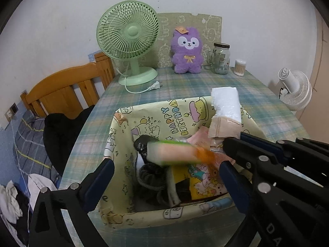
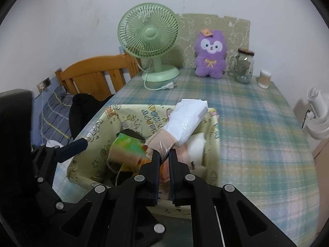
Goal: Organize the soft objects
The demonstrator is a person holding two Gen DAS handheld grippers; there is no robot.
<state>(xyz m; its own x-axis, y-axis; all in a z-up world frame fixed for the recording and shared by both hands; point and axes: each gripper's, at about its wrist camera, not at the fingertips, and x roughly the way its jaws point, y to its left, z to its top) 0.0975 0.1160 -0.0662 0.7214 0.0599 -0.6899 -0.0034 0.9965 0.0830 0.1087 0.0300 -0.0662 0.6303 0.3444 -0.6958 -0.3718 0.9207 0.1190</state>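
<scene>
A yellow cartoon-print fabric basket (image 1: 144, 123) (image 2: 90, 135) stands on the plaid table. My right gripper (image 2: 164, 153) is shut on the beige end of a white plastic-wrapped soft pack (image 2: 186, 119) (image 1: 226, 105), held above the basket's right side. My left gripper (image 1: 164, 175) is open over the basket. A blurred green, orange and white packet (image 1: 174, 153) (image 2: 127, 150) is in the air between its fingers, touching neither. Dark cloth items (image 1: 150, 177) and a colourful cartoon pouch (image 1: 205, 183) lie inside. A purple plush toy (image 1: 188, 51) (image 2: 210, 54) sits at the back.
A green desk fan (image 1: 128, 39) with a loose plug cord, a glass jar (image 1: 221, 58) and a cotton-swab tub (image 1: 240, 67) stand at the table's back. A wooden bed frame (image 1: 67, 86) and bedding are left; a white fan (image 1: 296, 90) is right.
</scene>
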